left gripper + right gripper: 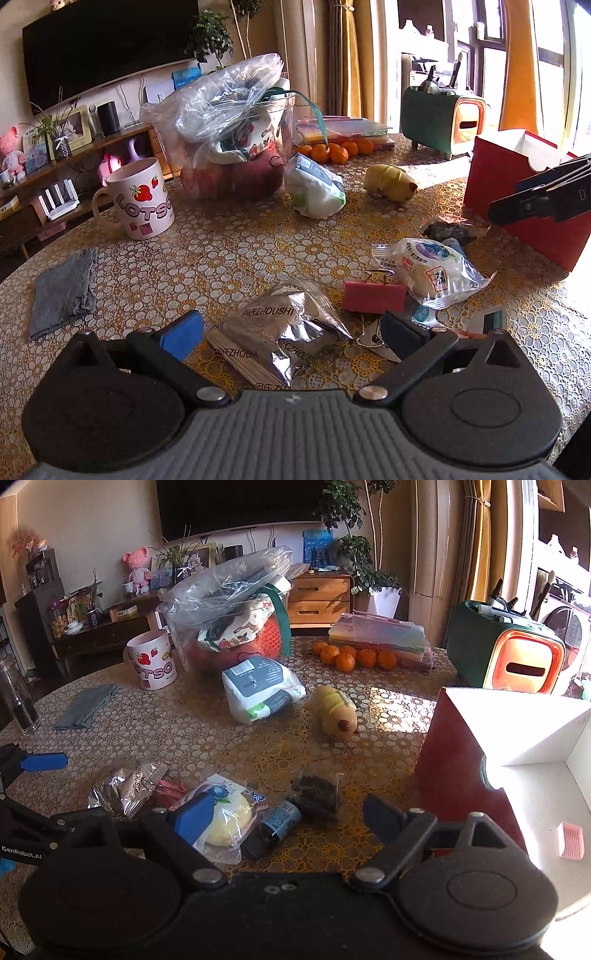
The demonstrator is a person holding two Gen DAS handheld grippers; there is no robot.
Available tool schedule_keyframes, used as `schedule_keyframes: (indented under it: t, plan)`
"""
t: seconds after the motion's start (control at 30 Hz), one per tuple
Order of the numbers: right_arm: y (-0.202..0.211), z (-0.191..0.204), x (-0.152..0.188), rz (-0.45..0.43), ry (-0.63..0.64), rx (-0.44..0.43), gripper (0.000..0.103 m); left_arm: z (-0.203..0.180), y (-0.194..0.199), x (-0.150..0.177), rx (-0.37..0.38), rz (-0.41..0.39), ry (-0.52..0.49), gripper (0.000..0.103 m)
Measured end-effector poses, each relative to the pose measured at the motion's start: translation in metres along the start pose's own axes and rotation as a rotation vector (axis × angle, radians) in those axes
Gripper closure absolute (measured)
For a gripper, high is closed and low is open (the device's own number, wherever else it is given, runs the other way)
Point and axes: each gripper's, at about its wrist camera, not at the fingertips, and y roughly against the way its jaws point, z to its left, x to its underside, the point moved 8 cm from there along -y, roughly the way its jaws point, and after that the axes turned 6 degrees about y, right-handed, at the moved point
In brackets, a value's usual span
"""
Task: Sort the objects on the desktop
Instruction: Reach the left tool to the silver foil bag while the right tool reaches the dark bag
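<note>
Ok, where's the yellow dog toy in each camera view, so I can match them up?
Left wrist view: the yellow dog toy lies upper right of centre, left of the red box.
Right wrist view: the toy lies just right of centre, left of the red box.
Shared landmark: the oranges behind it.

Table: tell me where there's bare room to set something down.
Free: the stretch between the mug, grey cloth and foil packet; also between the wipes pack and dark snack packet. Crowded: around the red binder clip and wrapped bun.
</note>
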Motion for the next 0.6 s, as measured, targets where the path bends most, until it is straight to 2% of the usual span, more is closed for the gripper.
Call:
schedule_keyframes:
  t: [0.2, 0.4, 0.6]
  plan:
    - [-0.025, -0.009, -0.005, 0.031, 0.003, 0.018, 0.016, 0.008, -0.019, -0.001, 0.042, 0.014, -0.085, 0.0]
    - [-0.051, -0.018, -0.005, 0.072, -0.027, 0.033, 0.018, 0.011, -0.036, -0.003, 0.135, 0.049, -0.125, 0.0]
    - [-0.076, -0.026, -0.004, 0.107, -0.066, 0.045, 0.02, 0.012, -0.053, 0.003, 0.183, 0.097, -0.115, 0.0]
